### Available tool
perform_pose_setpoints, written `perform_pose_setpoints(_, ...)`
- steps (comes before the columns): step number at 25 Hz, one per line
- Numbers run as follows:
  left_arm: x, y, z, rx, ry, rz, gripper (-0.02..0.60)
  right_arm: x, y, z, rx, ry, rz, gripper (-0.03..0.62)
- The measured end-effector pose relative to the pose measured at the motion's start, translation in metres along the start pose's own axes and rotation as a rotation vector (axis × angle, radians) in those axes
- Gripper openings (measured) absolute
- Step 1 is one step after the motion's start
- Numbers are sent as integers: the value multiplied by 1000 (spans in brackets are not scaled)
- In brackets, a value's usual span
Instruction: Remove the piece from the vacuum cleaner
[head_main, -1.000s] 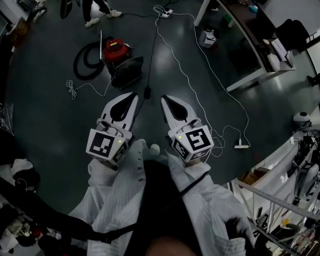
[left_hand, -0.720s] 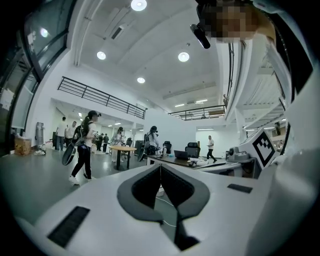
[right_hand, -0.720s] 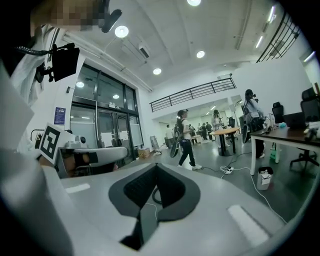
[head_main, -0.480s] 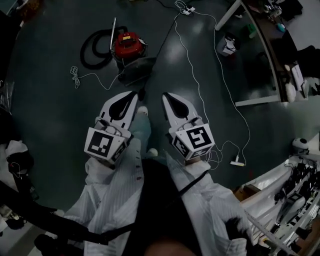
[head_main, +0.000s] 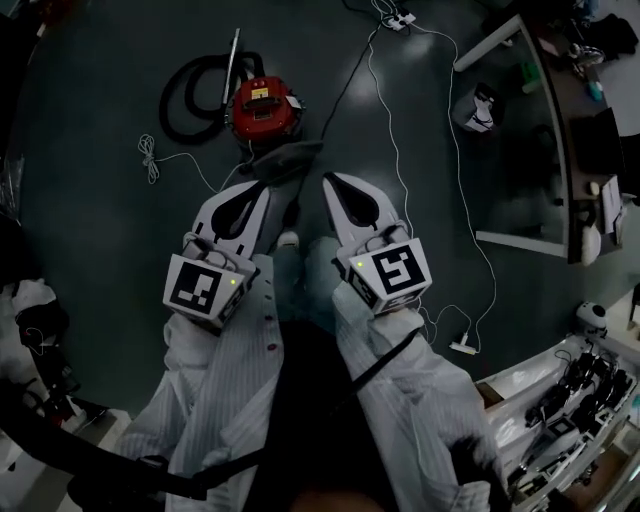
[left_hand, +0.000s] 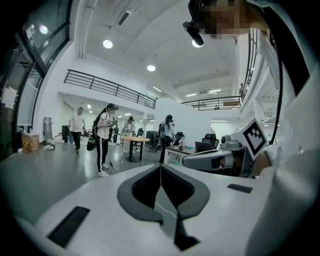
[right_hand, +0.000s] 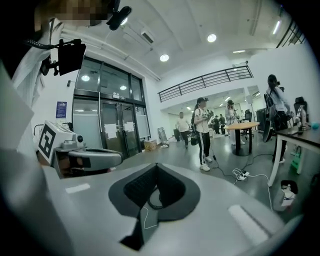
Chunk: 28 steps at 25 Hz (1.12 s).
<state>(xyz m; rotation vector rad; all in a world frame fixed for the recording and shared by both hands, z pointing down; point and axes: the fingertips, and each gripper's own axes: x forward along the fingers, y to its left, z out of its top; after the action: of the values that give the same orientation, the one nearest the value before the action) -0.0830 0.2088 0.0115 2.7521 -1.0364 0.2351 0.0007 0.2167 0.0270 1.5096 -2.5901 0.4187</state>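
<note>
Dark grey floor (head_main: 90, 250) of a large open hall is seen from above, with the red vacuum cleaner (head_main: 265, 108) standing on it well ahead of the person. A black hose (head_main: 182, 100) is coiled at the left of the vacuum cleaner, and a dark wedge-shaped part (head_main: 285, 160) lies just on its near side. The left gripper (head_main: 262, 192) and the right gripper (head_main: 335, 182) are held side by side nearer the person than the vacuum cleaner, apart from it and touching nothing. Both pairs of jaws are pressed fully together and nothing is gripped in either.

Trouble is judged most likely from the floor: a white cable (head_main: 155, 160) is looped to the left of the vacuum cleaner and a black cable (head_main: 345, 80) runs past its right side, so a foot could be caught on the approach. With the jaws closed, the piece could only be pushed, not taken, and the vacuum cleaner could be shoved or tipped if it is not steadied.

Which piece is meant cannot be settled: the picture is dim and the dark part's outline is merged with the floor. Whether that part is joined to the vacuum cleaner is not shown. The vacuum cleaner is absent from both gripper views, where only the hall and distant people (left_hand: 103, 137) are shown
</note>
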Motion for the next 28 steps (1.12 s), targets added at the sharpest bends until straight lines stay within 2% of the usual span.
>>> perform_pose_setpoints(5, 67, 49, -19, -67, 66, 90, 5, 64, -60, -16, 2, 105, 93, 0)
perform_pose_setpoints(9, 118, 86, -37, -76, 101, 168, 5, 116, -93, -36, -54, 198, 220, 2)
perform_pose_setpoints(14, 162, 118, -80, -111, 177, 248, 5, 161, -124, -72, -111, 291, 373, 0)
perform_pose_setpoints(20, 196, 163, -169, -152, 244, 254, 5, 216, -159, -168, -164, 465, 416, 2)
perform_pose_setpoints(24, 221, 201, -242, -119, 333, 221, 6, 253, -176, -243, -198, 532, 437, 2)
perform_pose_setpoints(28, 249, 240, -321, -76, 376, 174, 6, 279, -182, -327, -234, 605, 475, 2)
